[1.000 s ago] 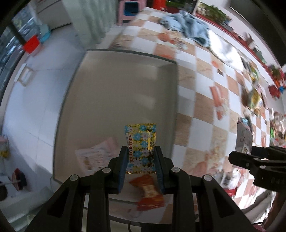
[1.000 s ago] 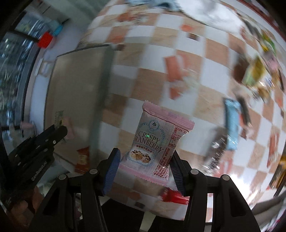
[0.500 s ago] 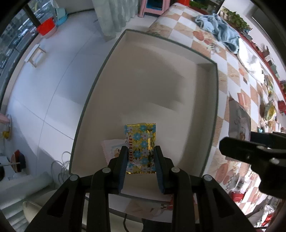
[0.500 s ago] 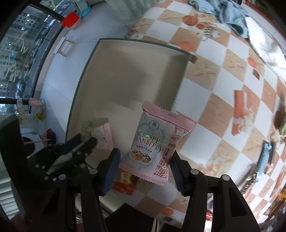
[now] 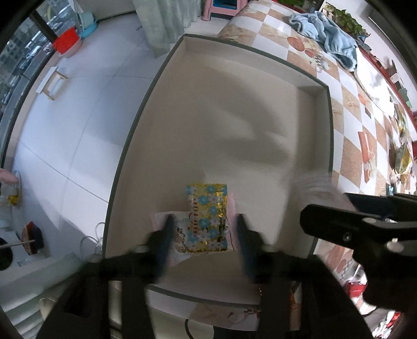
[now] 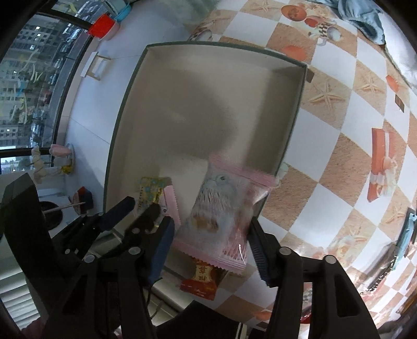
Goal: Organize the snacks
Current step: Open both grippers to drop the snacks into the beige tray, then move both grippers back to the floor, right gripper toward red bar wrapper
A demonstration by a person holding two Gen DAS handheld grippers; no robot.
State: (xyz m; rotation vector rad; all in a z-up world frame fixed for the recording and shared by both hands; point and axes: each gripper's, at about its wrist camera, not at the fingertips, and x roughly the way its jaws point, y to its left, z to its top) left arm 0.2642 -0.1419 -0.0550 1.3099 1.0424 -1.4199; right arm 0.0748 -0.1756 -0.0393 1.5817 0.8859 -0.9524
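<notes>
Blue-padded fingers [image 5: 166, 234] of the left gripper [image 5: 203, 234] spread wide and blurred, jaws just opened, the gold packet with blue flowers [image 5: 206, 218] between them but clear of both pads. Packet apparently lying on a pink-edged wrapper [image 5: 179, 229] on the floor of the beige tray [image 5: 329, 125], near the tray's closer end; whether fully settled or in mid-drop, cannot tell. Seen from the right wrist view, same gold packet [image 6: 151, 191] just beyond the left fingers, low in the tray.

Right gripper [image 6: 211, 240] also parted, jaws just opened a little wider, with the pink cranberry snack pack [image 6: 221, 216] between the blue pads. Pack smeared with motion blur, gaps showing at both sides, so not pinched; hanging over the tray's near right corner, partly above the rim. In the left wrist view only a grey-pink blur [image 5: 315, 185] ahead of the black right gripper body.

Below the pink pack, a red packet with gold lettering [image 6: 202, 280] flat at the near edge of the tray.

Outward, tray sitting at the edge of the checkered tabletop [image 6: 338, 161], orange-and-white squares printed with starfish and cups. More snacks scattered farther right: an orange-red bar [image 6: 379, 167] and a blue wrapper [image 6: 408, 234]. Blue cloth [image 5: 328, 24] bunched at the far end of the tabletop. White tiled floor [image 5: 65, 130] to the left, a red basin [image 5: 66, 44] near the window.
</notes>
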